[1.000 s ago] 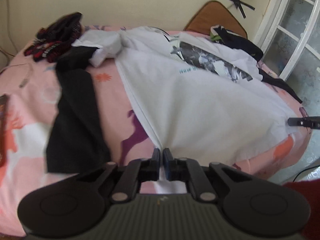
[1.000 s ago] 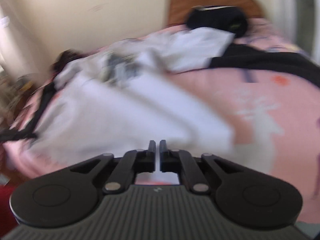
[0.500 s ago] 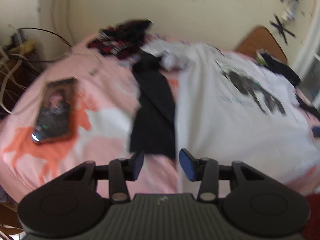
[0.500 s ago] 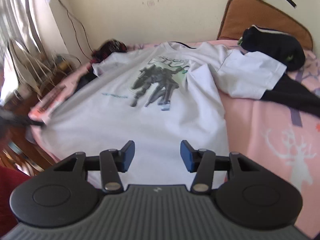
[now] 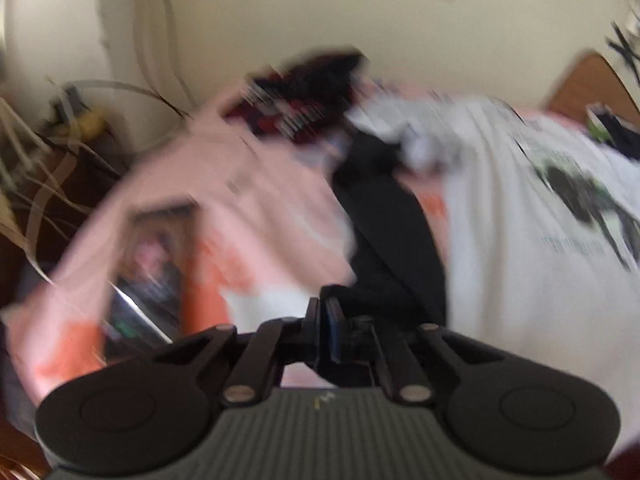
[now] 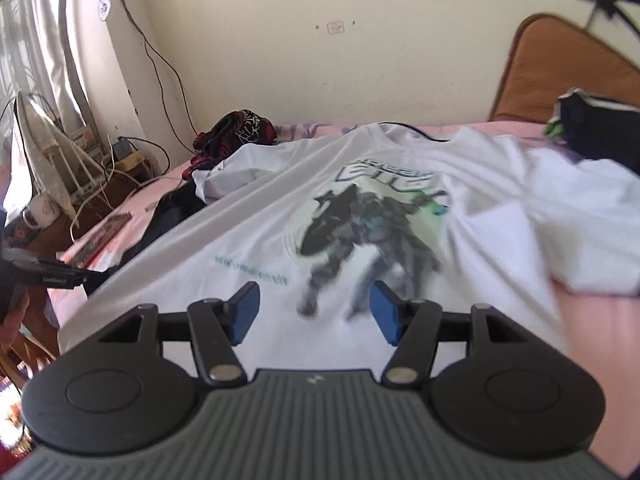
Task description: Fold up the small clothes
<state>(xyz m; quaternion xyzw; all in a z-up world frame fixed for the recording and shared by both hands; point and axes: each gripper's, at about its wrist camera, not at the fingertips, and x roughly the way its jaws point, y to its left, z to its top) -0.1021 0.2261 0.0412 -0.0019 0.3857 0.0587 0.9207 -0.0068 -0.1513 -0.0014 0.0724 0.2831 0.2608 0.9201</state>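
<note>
Your white t-shirt [image 6: 360,216] lies spread print-up across the pink bed [image 6: 592,320], dark figure graphic near the chest, 1 sleeve bunched at the right side. A black garment [image 5: 392,232] lies just beside the shirt's left edge, touching it.

Your left tool [image 5: 325,320] has its 2 fingers pressed together, pinching the near end of the black garment; this view is motion-blurred, so the exact grip line is hard to read. In the right wrist view the same tool [image 6: 60,276] shows at the left edge, close to the shirt's hem corner.

Your right tool [image 6: 314,312] is spread wide, blue pads apart, hovering over the lower part of the shirt, gripping nothing.

Further out: a red-and-black patterned garment [image 6: 236,132] at the head of the bed, a dark folded item [image 6: 592,124] by the brown headboard [image 6: 560,60], a phone [image 5: 152,264] on the sheet at the left.
</note>
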